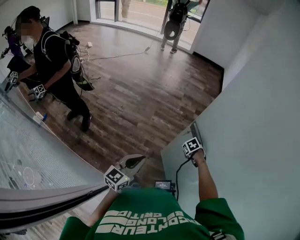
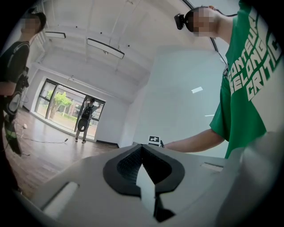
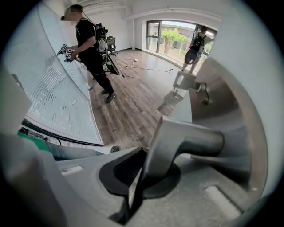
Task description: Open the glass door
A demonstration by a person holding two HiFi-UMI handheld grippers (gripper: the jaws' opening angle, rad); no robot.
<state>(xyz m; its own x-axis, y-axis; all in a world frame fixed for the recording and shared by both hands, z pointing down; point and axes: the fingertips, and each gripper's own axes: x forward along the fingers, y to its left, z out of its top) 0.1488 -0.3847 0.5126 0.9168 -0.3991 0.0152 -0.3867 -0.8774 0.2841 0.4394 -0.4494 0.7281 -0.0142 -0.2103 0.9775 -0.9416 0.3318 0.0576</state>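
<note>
Clamping the metal lever handle (image 3: 191, 139) tight in the right gripper (image 3: 141, 177), at the free edge of the glass door (image 1: 253, 140) on the right. Holding the left gripper (image 2: 143, 175) pinched shut, empty. Looks partly swung already; more pulling to go.

white block letters on the person's green t-shirt (image 2: 248, 93) read "belong" and "critic" – the line above them is partly cut off, showing roughly "onteur". the head view shows the same print upside down.

Bare office-like room: wood floor (image 1: 140, 103), white walls (image 1: 262, 93), tall windows (image 1: 140, 10)
</note>
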